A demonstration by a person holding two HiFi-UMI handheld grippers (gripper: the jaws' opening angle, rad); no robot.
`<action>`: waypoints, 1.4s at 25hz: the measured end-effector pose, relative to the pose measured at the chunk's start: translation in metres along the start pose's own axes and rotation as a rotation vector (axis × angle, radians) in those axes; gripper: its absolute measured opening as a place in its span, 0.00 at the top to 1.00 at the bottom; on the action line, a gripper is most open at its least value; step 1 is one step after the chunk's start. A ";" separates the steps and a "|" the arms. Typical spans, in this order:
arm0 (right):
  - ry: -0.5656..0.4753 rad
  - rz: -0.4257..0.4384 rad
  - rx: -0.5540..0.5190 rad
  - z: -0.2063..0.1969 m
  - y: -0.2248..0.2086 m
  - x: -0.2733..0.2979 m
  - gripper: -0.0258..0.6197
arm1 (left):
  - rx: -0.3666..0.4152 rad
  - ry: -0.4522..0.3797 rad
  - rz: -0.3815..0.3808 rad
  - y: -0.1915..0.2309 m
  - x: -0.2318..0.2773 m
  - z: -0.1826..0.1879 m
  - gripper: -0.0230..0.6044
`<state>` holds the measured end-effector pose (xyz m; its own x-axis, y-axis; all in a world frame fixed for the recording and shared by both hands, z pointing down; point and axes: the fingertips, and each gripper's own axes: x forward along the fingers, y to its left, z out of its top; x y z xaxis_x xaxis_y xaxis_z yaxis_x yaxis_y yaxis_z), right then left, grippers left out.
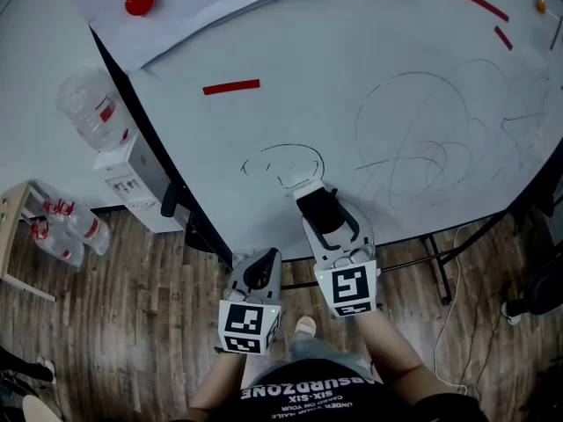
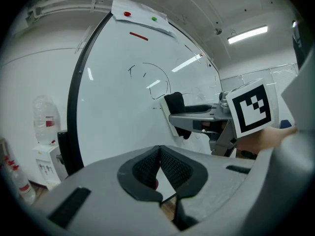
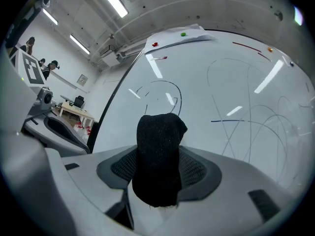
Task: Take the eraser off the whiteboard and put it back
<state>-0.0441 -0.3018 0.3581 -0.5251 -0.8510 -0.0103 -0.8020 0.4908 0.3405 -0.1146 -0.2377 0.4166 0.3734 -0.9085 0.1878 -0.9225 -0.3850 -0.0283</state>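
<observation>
A black felt eraser [image 1: 322, 207] is clamped upright in my right gripper [image 1: 318, 202], which is shut on it. The eraser's far end sits at the lower edge of the whiteboard [image 1: 352, 104], just below a drawn oval [image 1: 283, 162]; I cannot tell whether it touches. In the right gripper view the eraser [image 3: 158, 151] stands between the pads of that gripper [image 3: 157, 168]. My left gripper [image 1: 261, 269] hangs lower and to the left, off the board, shut on nothing [image 2: 160, 167]. Its view shows the right gripper [image 2: 192, 116] with the eraser [image 2: 175, 103] from the side.
The board carries scribbled marker lines [image 1: 440, 148], red strips [image 1: 231, 86], a red magnet [image 1: 139, 1] on a paper sheet and an orange magnet [image 1: 540, 5]. A water dispenser with a bottle [image 1: 95, 111] stands left, above a wooden floor [image 1: 132, 323]. Stand legs and a cable [image 1: 453, 280] run below the board.
</observation>
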 end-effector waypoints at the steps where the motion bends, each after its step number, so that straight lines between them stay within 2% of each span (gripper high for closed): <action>1: -0.002 -0.004 -0.010 0.000 0.000 0.000 0.59 | -0.001 0.001 0.000 0.000 0.000 0.000 0.95; 18: -0.007 -0.039 -0.082 -0.002 0.001 0.005 0.59 | -0.010 0.005 -0.001 0.000 0.000 -0.004 0.95; 35: 0.012 -0.037 -0.051 -0.003 0.003 -0.014 0.59 | -0.003 0.001 -0.020 -0.012 -0.009 -0.002 0.95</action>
<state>-0.0385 -0.2888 0.3625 -0.4921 -0.8705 -0.0124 -0.8049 0.4495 0.3874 -0.1069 -0.2242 0.4169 0.3917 -0.9004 0.1891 -0.9151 -0.4027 -0.0218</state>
